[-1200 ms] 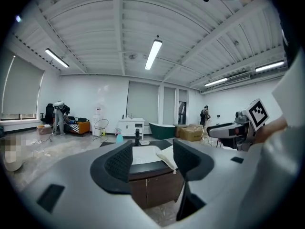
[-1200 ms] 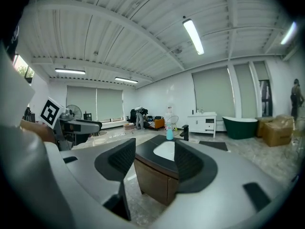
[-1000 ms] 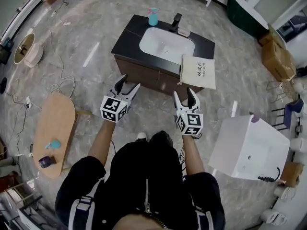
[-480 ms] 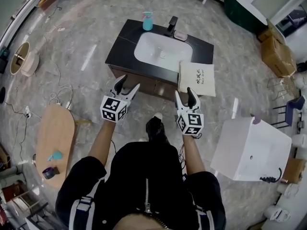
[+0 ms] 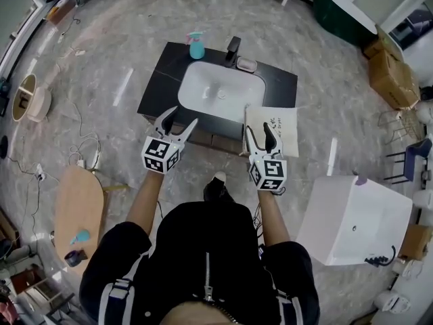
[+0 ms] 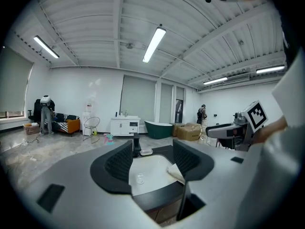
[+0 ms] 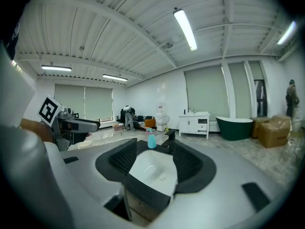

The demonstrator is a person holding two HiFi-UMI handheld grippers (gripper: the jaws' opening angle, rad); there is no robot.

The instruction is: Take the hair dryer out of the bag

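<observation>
A cream drawstring bag (image 5: 272, 128) with dark print lies on the right end of the black vanity top (image 5: 157, 87), beside the white sink basin (image 5: 220, 91). The hair dryer does not show; the bag is closed around its contents. My left gripper (image 5: 178, 122) is open and empty over the vanity's front edge, left of the bag. My right gripper (image 5: 259, 133) is open and empty, its tips over the bag's near left corner. In the left gripper view the bag (image 6: 175, 171) shows between the open jaws of my left gripper (image 6: 153, 161). My right gripper (image 7: 151, 161) frames the basin (image 7: 153, 170).
A teal spray bottle (image 5: 197, 45), a black faucet (image 5: 233, 48) and a soap dish (image 5: 246, 64) stand at the back of the vanity. A white box-like unit (image 5: 352, 229) sits on the floor at right, an oval wooden table (image 5: 78, 205) at left. Cables trail across the floor.
The person has walked up to the vanity. Both grippers, which hung short of its front a second ago, now reach over its front edge, the right one at the bag.
</observation>
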